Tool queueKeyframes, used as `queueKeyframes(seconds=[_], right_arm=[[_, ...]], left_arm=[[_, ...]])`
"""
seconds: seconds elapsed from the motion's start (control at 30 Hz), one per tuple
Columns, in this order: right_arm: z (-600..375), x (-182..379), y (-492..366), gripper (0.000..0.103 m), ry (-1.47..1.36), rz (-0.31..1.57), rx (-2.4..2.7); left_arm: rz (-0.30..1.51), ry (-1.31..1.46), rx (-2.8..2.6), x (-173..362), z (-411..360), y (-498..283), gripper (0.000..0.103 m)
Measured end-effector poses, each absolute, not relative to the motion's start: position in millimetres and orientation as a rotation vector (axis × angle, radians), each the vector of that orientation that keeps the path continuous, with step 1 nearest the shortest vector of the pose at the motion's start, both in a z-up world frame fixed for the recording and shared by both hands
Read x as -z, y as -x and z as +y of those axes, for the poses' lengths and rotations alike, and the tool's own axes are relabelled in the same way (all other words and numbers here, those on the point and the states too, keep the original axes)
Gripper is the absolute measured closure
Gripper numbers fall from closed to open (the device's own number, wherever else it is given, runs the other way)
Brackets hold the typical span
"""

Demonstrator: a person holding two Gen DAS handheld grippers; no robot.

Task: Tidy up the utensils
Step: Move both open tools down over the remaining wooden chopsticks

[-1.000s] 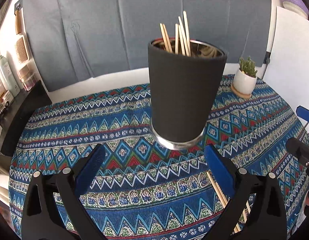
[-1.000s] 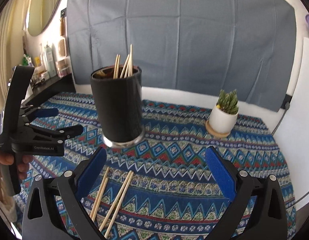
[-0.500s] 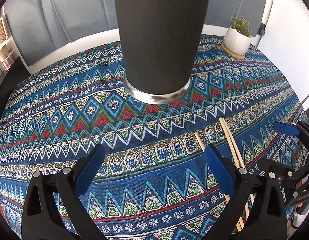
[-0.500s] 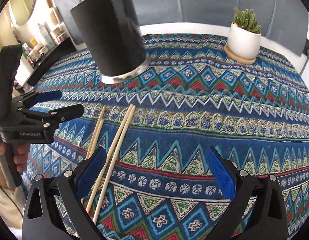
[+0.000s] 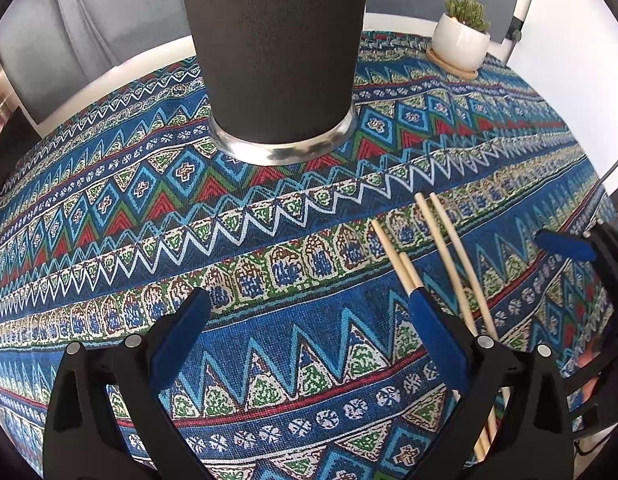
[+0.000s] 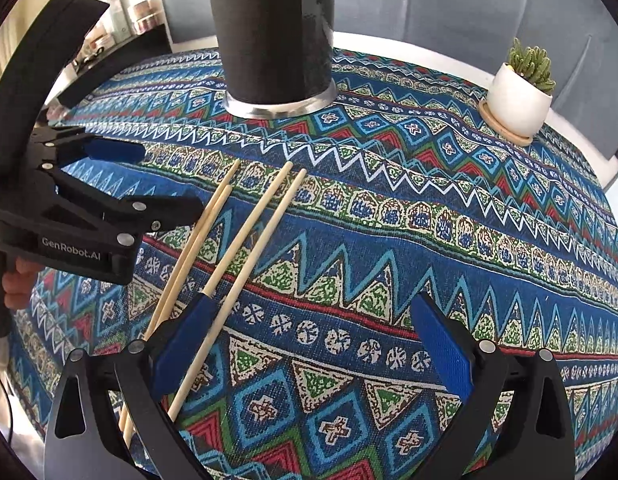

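Chopsticks (image 6: 245, 236), four, are lying loose on the cloth (image 6: 389, 248) near the cup (image 6: 275, 32). We are holding both grippers wide, left (image 5: 309, 344) and right (image 6: 309, 344), gripping nothing.

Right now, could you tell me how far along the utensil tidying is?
Done: cannot tell, since the black cup's top is out of view. In hand: nothing; the left gripper and right gripper are both open and empty. Left: four chopsticks lie loose on the tablecloth.
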State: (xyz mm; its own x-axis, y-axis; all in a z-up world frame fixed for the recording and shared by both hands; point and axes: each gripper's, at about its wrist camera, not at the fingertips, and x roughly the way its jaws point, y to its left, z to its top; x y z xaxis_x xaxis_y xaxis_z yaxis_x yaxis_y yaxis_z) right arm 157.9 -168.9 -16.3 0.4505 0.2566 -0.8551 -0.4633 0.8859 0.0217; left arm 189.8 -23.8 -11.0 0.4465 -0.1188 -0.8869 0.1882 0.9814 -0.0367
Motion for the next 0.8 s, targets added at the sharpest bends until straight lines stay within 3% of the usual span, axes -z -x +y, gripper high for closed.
queueKeyframes(seconds=[0.8], right_arm=[[-187.1, 14.4, -135.4, 0.008, 0.215, 0.958, -0.437]], left_arm=[[1.118, -0.061, 0.151, 11.4, -37.7, -167.4, 0.005]])
